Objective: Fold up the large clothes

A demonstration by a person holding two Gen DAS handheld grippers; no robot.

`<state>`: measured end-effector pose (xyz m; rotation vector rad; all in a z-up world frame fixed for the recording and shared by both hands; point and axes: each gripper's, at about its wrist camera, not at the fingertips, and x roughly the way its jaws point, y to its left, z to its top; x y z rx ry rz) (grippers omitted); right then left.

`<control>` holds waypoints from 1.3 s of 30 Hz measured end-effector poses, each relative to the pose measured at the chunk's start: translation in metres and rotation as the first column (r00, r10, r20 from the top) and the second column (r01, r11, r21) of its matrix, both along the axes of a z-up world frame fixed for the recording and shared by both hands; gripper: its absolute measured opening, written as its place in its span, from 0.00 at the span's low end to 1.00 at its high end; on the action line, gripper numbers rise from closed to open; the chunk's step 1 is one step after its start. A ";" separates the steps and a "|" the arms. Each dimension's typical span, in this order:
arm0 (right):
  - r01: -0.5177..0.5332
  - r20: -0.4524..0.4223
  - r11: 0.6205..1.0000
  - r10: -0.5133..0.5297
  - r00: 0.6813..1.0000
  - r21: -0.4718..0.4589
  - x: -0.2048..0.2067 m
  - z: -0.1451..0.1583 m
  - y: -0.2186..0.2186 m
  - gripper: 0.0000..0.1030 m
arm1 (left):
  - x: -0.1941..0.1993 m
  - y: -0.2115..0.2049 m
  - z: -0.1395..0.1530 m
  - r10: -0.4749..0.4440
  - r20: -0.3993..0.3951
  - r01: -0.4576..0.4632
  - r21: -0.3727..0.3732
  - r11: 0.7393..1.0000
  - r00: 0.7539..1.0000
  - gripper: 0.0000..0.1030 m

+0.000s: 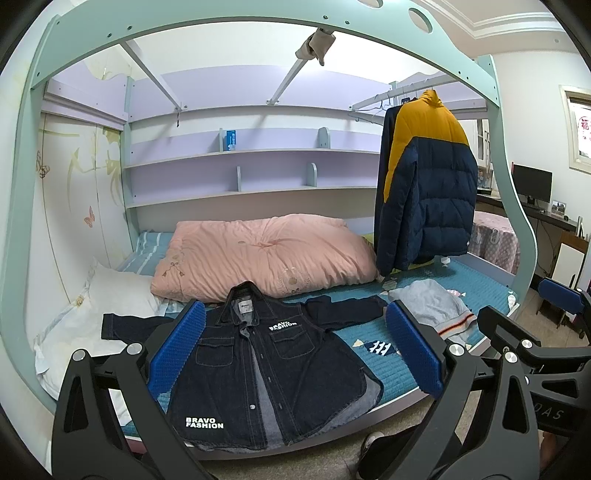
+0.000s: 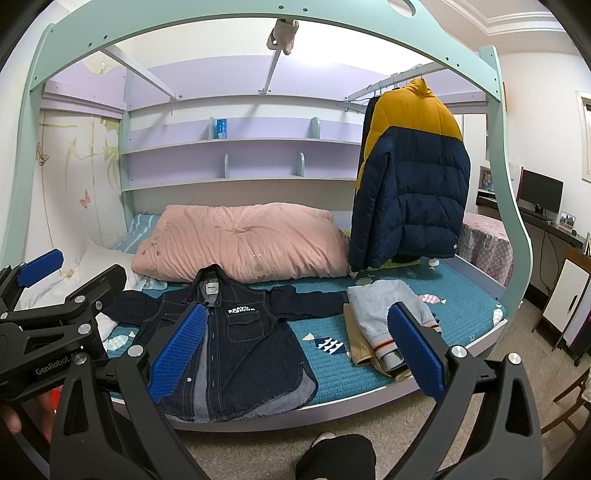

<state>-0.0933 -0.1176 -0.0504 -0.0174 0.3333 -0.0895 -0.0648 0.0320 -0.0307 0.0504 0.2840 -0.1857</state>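
A dark denim jacket (image 1: 258, 369) with white "BRAVO FASHION" print lies spread face up on the teal bed cover (image 1: 388, 363), sleeves out to both sides; it also shows in the right wrist view (image 2: 251, 347). My left gripper (image 1: 295, 350) is open and empty, held above the bed's front edge in front of the jacket. My right gripper (image 2: 295, 347) is open and empty, held level with it further right. The left gripper's body (image 2: 55, 332) shows at the left of the right wrist view.
A grey garment (image 2: 388, 310) lies folded on a tan one (image 2: 356, 343) at the bed's right. A pink quilt (image 2: 240, 243) and white pillow (image 1: 92, 314) lie behind. A yellow-and-navy puffer jacket (image 2: 410, 177) hangs on the right. A mint bunk frame (image 2: 258, 26) arches overhead. My shoe (image 2: 323, 439) is on the floor.
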 end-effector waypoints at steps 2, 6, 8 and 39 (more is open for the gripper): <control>0.004 -0.001 1.000 -0.004 1.000 0.002 -0.001 -0.002 0.002 0.92 | 0.000 0.000 0.001 0.000 0.001 0.000 -0.001 1.000 1.000 0.95; 0.005 -0.004 1.000 -0.005 1.000 0.004 -0.003 -0.004 0.004 0.92 | 0.000 0.000 0.000 0.000 0.001 0.000 0.000 1.000 1.000 0.95; 0.005 -0.003 1.000 -0.005 1.000 0.004 -0.001 -0.003 0.002 0.92 | 0.000 0.000 0.001 0.000 0.000 0.000 0.001 1.000 1.000 0.95; 0.017 -0.010 1.000 -0.017 1.000 0.014 -0.004 -0.009 0.005 0.92 | 0.000 0.003 0.003 -0.005 -0.002 0.005 0.007 1.000 1.000 0.95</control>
